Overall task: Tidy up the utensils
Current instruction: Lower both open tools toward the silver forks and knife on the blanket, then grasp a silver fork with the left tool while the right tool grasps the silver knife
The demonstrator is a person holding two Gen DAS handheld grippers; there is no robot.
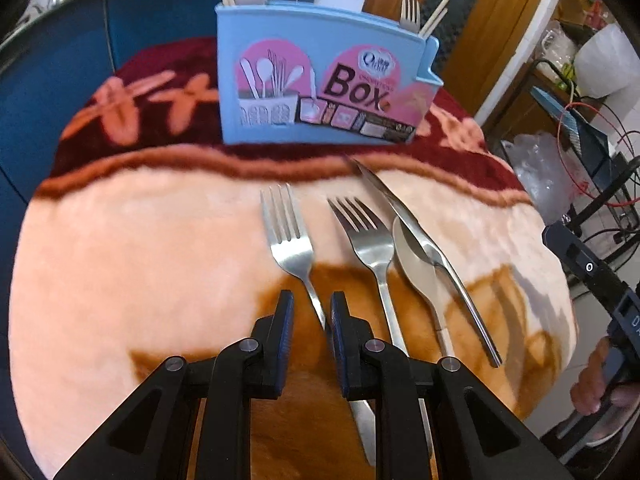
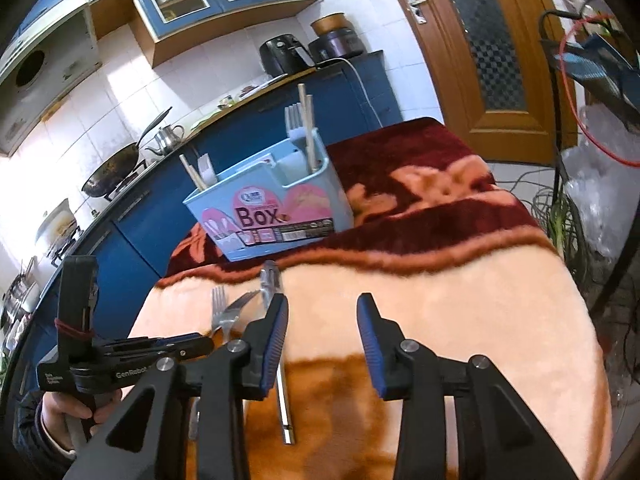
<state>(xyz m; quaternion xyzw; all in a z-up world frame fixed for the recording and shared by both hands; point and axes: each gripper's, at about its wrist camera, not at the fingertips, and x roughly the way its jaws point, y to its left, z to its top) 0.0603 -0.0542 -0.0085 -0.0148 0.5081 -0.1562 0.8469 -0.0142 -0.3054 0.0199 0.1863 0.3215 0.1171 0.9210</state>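
Note:
A blue utensil box (image 1: 320,76) stands at the far side of the blanket-covered table, with forks and chopsticks in it; it also shows in the right wrist view (image 2: 276,204). On the blanket lie a left fork (image 1: 290,240), a second fork (image 1: 368,240), a beige spoon (image 1: 416,264) and a knife (image 1: 420,240). My left gripper (image 1: 310,304) is open, its jaws a narrow gap apart on either side of the left fork's handle. My right gripper (image 2: 322,308) is open and empty above the blanket, to the right of the knife (image 2: 280,360).
The table is covered by a pink, brown and maroon blanket (image 1: 160,240). A blue kitchen counter (image 2: 160,200) with a wok and kettle runs behind. A wooden door (image 2: 480,40), cables and plastic bags (image 1: 540,172) are at the right.

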